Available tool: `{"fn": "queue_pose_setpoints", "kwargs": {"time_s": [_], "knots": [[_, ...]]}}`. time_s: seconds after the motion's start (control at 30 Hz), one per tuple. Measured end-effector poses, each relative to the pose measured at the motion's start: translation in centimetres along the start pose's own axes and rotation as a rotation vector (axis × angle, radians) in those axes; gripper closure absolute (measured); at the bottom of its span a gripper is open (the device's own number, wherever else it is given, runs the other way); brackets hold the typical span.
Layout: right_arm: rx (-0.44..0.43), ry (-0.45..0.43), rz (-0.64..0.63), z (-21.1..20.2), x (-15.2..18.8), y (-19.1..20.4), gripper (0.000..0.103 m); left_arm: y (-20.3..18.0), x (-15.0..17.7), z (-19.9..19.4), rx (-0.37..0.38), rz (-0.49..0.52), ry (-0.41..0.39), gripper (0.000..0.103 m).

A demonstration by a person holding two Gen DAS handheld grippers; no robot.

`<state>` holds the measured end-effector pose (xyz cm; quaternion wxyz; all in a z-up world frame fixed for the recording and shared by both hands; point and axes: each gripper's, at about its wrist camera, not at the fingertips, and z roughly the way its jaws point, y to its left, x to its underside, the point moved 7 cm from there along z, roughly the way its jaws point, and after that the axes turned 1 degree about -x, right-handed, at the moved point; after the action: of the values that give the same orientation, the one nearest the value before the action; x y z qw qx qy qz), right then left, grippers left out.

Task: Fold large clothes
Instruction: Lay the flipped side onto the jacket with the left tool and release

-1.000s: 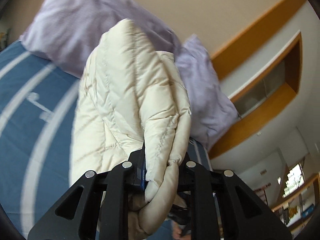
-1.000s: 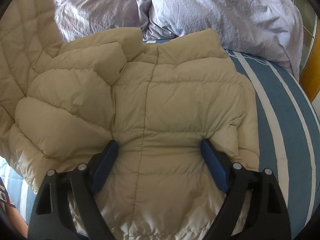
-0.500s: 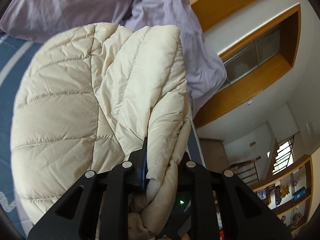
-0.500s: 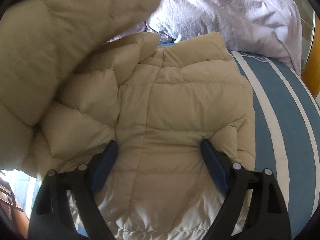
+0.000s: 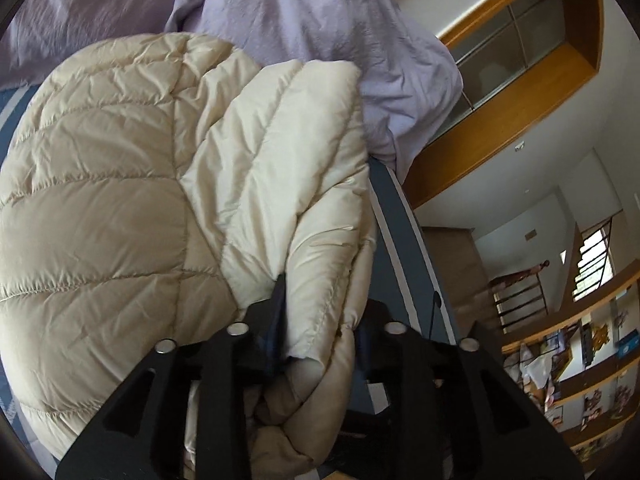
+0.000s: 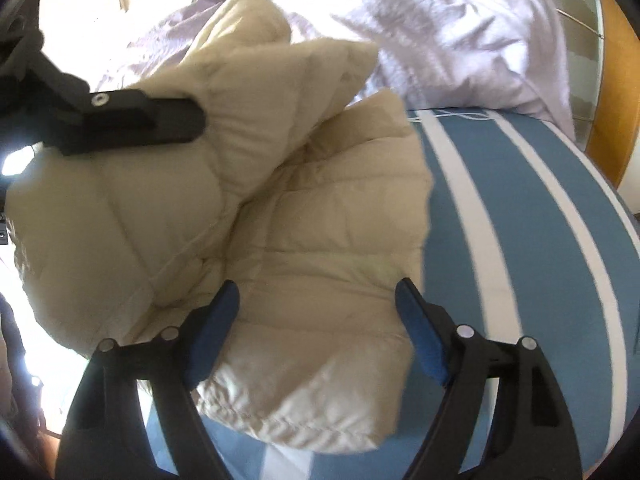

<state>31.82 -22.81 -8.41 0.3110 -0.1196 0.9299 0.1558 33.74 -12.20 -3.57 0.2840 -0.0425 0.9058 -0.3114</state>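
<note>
The jacket (image 6: 320, 240), cream and quilted, lies on the bed (image 6: 520, 240), its one half spread flat on the blue-and-white striped cover and the other half raised and doubled over above it. In the left wrist view the jacket (image 5: 160, 200) fills most of the picture, a thick fold of it running down between the fingers.

The left tongs (image 5: 316, 336) are clamped on that fold of the jacket, the fabric bulging out on both sides of the narrow gap. In the right wrist view the left tongs (image 6: 192, 120) come in from the jacket's upper left side, their black tip pressed into the raised half.

The right tongs (image 6: 318, 312) stand wide apart, gripping nothing; their blue-padded fingers (image 6: 216, 328) straddle the flat half of the jacket near its lower hem, one pad at the crease where the two halves meet, the other at the jacket's outer edge by the stripes. Whether the pads touch the fabric cannot be told.

Beyond the jacket, at the head of the bed, lie lilac pillows (image 6: 460, 40), also seen behind the jacket in the left wrist view (image 5: 320, 40). Past the pillows (image 5: 520, 100) a wooden-framed recess shows in the wall.
</note>
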Motion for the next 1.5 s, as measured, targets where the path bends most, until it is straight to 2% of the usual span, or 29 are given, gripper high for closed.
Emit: {"fn": "queue_pose_setpoints", "kwargs": {"time_s": [0.07, 0.17, 0.33, 0.67, 0.93, 1.13, 1.37, 1.5], "knots": [[0.015, -0.005, 0.009, -0.5, 0.0, -0.6, 0.024, -0.2, -0.3, -1.1, 0.005, 0.003, -0.011, 0.05], [0.029, -0.018, 0.035, -1.3, -0.2, -1.6, 0.024, -0.3, -0.5, -2.5, -0.021, 0.019, -0.048, 0.042], [0.052, -0.032, 0.064, -2.3, -0.3, -3.2, 0.024, 1.7, -0.6, -5.2, -0.151, 0.031, -0.108, 0.04], [0.079, -0.026, 0.074, -2.9, -0.6, -4.4, 0.023, 8.8, -1.9, -8.0, -0.485, 0.061, -0.169, 0.04], [0.074, -0.043, 0.083, -3.9, -1.8, -4.8, 0.022, 11.4, -3.0, -8.8, -0.682, 0.125, -0.227, 0.04], [0.019, -0.076, 0.088, -5.2, -3.6, -3.5, 0.023, 12.8, -2.4, -6.9, -0.678, 0.102, -0.194, 0.04], [-0.013, -0.115, 0.013, -6.1, -5.7, 0.2, 0.023, 12.2, -1.2, -3.2, -0.593, 0.068, -0.15, 0.039], [-0.029, -0.114, -0.009, -5.4, -6.6, 2.2, 0.032, 11.2, -0.9, -2.0, -0.587, 0.08, -0.149, 0.039]]}}
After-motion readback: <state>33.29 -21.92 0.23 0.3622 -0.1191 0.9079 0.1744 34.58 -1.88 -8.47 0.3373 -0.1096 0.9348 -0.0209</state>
